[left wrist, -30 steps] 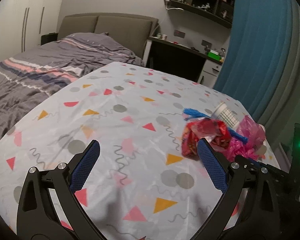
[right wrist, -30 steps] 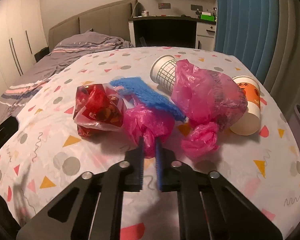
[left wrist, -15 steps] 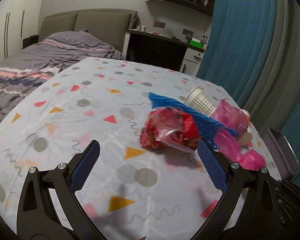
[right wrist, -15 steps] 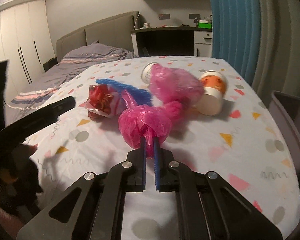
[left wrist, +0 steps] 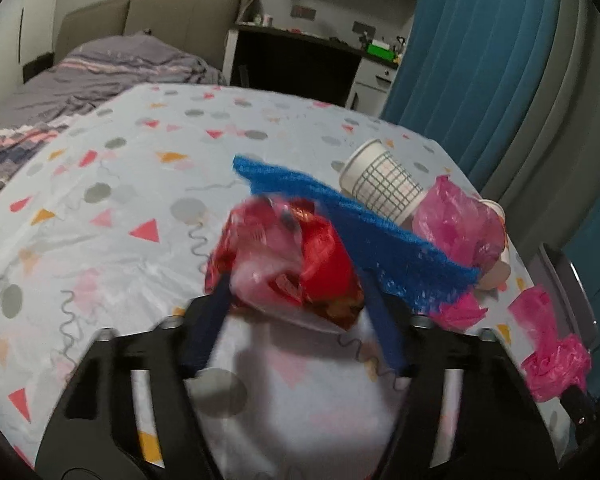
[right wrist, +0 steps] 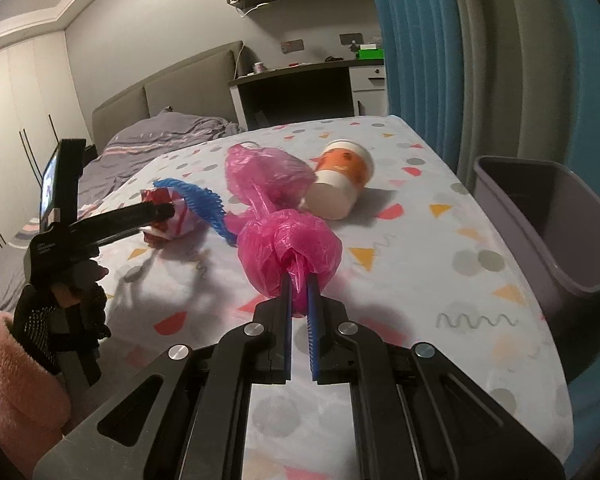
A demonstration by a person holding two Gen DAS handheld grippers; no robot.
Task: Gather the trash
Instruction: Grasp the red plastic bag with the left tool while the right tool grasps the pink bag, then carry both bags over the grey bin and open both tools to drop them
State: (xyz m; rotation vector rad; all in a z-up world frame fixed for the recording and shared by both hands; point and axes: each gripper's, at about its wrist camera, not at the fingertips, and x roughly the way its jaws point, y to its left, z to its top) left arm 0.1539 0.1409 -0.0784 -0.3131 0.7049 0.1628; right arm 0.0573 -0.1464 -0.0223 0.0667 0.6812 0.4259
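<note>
My right gripper (right wrist: 299,286) is shut on a crumpled pink plastic bag (right wrist: 290,254) and holds it above the table; that bag also shows at the right edge of the left wrist view (left wrist: 556,354). My left gripper (left wrist: 296,300) is closing around a red crumpled wrapper (left wrist: 288,268), with its fingers at both sides of it; it is blurred. The wrapper also shows in the right wrist view (right wrist: 166,216) at the left gripper's tip. A blue mesh strip (left wrist: 352,220), a second pink bag (right wrist: 266,170), a grid-patterned cup (left wrist: 382,182) and an orange cup (right wrist: 340,178) lie on the table.
A grey bin (right wrist: 548,224) stands off the table's right edge. The table has a patterned cloth (right wrist: 440,280). A bed (left wrist: 100,68) and a desk (left wrist: 300,60) are behind, a blue curtain (left wrist: 480,60) to the right.
My left gripper moved in on the red wrapper and its jaws narrowed around it. My right gripper lifted the pink bag and swung right; the bin has come into view.
</note>
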